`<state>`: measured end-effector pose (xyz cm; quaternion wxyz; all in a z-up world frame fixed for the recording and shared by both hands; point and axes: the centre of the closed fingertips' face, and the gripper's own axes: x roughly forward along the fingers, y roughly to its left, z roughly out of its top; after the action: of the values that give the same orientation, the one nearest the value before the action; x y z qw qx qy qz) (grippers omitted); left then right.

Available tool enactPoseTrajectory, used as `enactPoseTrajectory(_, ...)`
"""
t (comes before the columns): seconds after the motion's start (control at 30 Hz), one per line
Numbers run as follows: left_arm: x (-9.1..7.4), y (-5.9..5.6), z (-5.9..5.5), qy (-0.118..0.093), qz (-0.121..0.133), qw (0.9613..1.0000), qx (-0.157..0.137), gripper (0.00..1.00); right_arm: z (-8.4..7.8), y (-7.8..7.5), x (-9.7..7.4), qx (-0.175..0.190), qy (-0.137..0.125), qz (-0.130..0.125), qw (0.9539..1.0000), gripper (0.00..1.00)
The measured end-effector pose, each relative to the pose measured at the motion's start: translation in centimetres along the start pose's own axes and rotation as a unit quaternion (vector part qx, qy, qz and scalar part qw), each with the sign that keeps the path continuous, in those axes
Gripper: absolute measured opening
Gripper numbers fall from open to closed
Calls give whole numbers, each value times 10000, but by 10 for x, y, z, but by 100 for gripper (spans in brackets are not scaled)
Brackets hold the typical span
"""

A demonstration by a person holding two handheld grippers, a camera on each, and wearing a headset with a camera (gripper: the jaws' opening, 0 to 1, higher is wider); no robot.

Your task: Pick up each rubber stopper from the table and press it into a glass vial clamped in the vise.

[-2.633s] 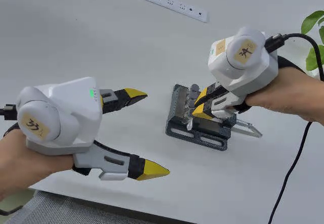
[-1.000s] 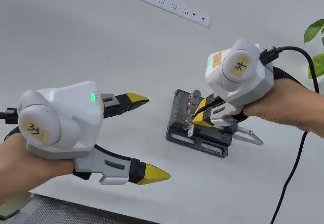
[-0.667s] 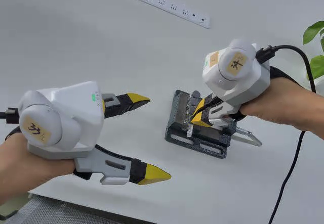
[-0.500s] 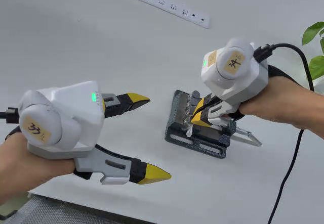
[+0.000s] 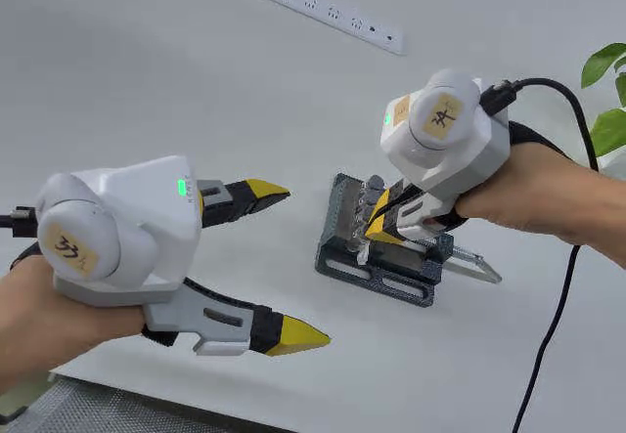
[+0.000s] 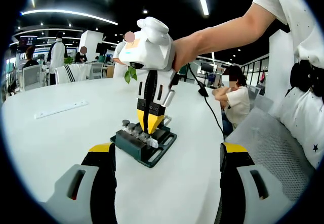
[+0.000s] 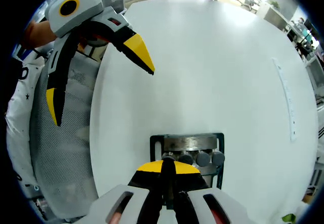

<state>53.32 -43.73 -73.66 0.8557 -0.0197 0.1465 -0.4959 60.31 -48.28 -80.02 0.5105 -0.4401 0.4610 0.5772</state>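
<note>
1. The left gripper (image 5: 296,262) hovers off the table's (image 5: 137,71) near edge, jaws spread wide and empty, where it was moments ago.
2. The vise (image 5: 377,269) stands mid-table, and grey rubber stoppers (image 7: 202,159) cap its row of glass vials (image 6: 132,129).
3. The right gripper (image 5: 373,228), jaws pressed together, bears on the row's nearer end. Its body has swung more upright over the vise, so it is probably seating the last stopper.

Shows white rounded housings on left gripper (image 5: 303,262) and right gripper (image 5: 373,231), with grey jaws, black mid-sections and yellow tips. Bears tan stickers (image 5: 437,115) with handwritten marks and a green light (image 5: 179,187). Trails a black cable (image 5: 558,286). Wears a white shirt (image 6: 298,11) dotted with small dark stars.
</note>
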Motion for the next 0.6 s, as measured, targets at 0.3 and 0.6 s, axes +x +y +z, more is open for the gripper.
enactPoseTrajectory(0.3, 0, 0, -2, 12, -4, 10000, -12, 83, 0, 1, 1, -65, 50, -6, 10000, 1)
enactPoseTrajectory(0.6, 0, 0, -2, 27, 0, 10000, 6, 84, 3, 1, 3, -28, 125, 25, 9999, 0)
